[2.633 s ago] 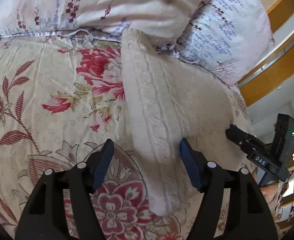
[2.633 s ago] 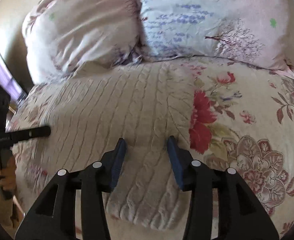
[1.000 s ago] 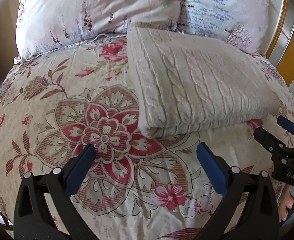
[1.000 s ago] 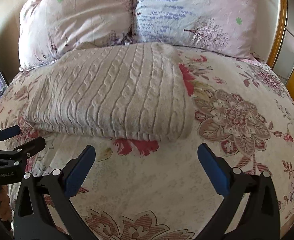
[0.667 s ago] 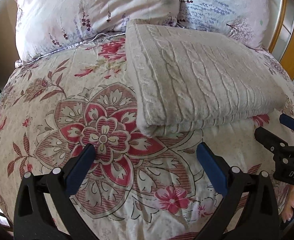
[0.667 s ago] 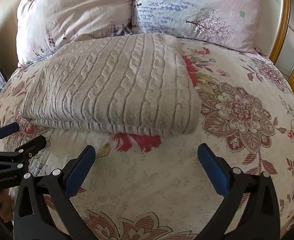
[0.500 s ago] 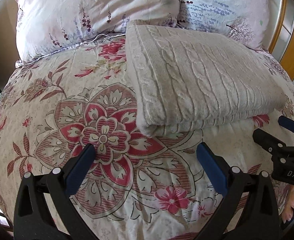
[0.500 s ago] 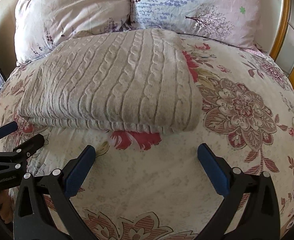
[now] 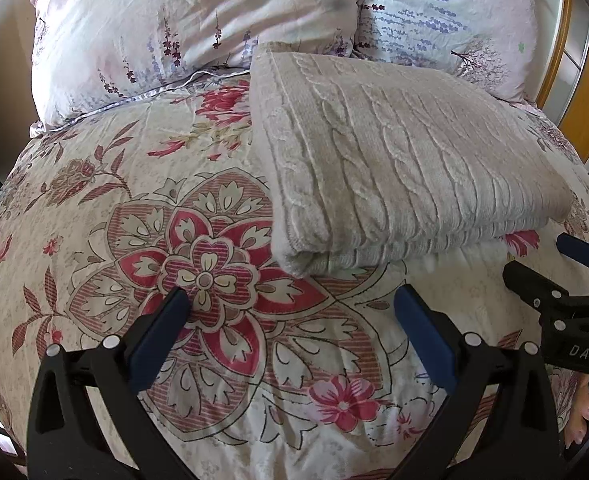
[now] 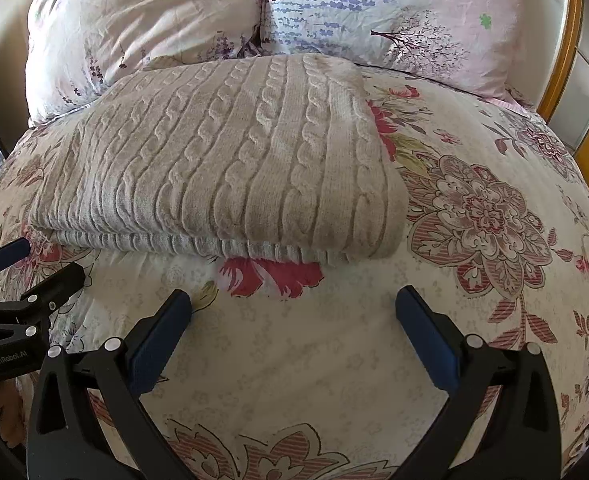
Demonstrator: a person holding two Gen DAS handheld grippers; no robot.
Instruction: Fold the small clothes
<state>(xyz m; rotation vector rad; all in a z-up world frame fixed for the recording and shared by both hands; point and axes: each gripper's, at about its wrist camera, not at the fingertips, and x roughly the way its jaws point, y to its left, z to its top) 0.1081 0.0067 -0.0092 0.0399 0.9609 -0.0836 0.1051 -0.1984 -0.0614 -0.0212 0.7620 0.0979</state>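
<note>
Both grippers, left gripper [image 9: 290, 316] and right gripper [image 10: 294, 312], hover spread and empty before the folded sweater [image 10: 230, 152] on the bedspread [image 9: 142, 184]. Fold looks done; next, fetch another garment.

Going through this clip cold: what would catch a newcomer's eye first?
The folded cream cable-knit sweater, lying square on the floral bedspread just before two pillows. Next, the open blue-padded left hand-held gripper and right hand-held gripper, both short of the sweater's near edge, holding nothing.
</note>
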